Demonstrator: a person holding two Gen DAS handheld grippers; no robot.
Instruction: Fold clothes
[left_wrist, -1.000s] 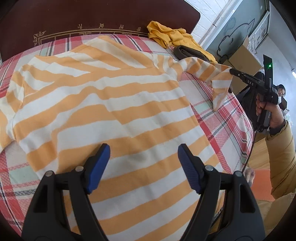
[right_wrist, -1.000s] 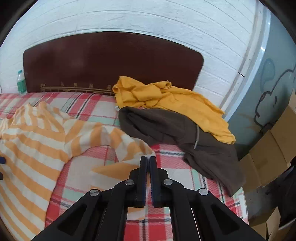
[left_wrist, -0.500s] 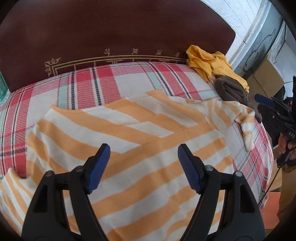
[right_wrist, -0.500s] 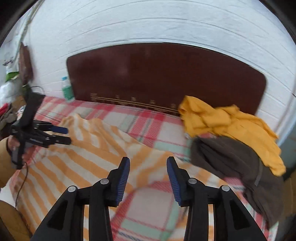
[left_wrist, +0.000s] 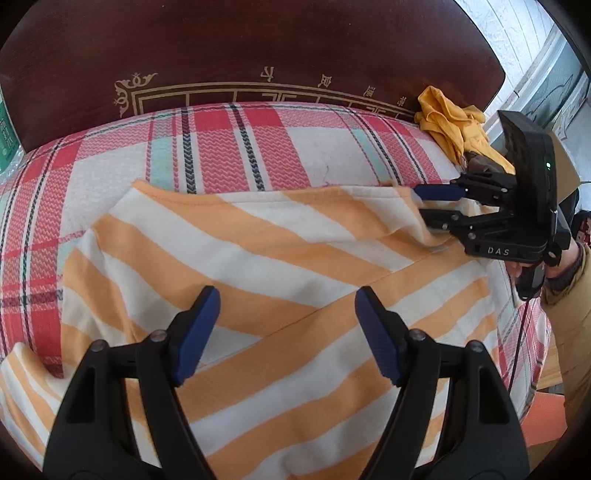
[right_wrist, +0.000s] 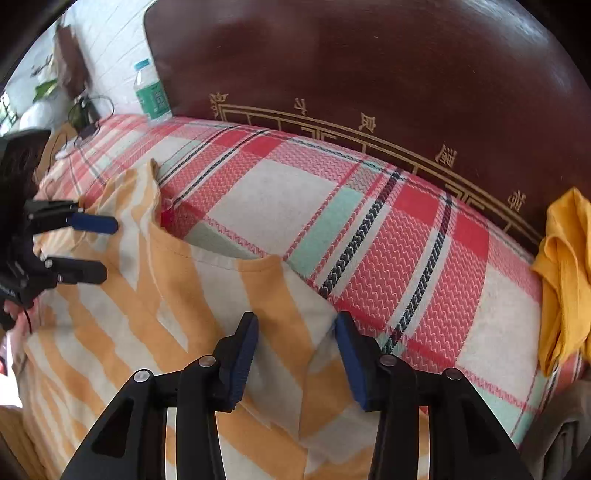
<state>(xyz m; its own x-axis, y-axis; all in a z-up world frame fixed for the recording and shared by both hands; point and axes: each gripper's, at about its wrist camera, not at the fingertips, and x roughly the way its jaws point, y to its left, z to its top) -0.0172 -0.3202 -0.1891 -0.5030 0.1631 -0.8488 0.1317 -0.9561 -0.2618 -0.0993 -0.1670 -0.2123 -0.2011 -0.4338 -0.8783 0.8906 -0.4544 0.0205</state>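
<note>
The left gripper was nearest in its own view, its jaws wide apart and holding nothing, hanging over the striped shirt. The blue pads sat above a diagonal seam where one layer of the orange-and-white cloth lay over another. The shirt was spread on the bed, covering the near part of the plaid cover and reaching toward its left and right edges, with a bare band of red, white and teal cover between its far hem and the head of the bed.

At the shirt's right end, the right gripper came in from the side, held by a hand in a tan sleeve. Its jaws were apart, one finger above and one below the edge of the cloth there, not closed on it. In its own view the same gripper showed its blue pads open over the corner of the shirt, with the left gripper visible at the far left, also open.

Beyond the shirt, a yellow garment lay crumpled at the far right corner of the bed, with something brown just beside it. The dark headboard with gold ornament rose behind, and a bottle with a green label stood at its left end.
</note>
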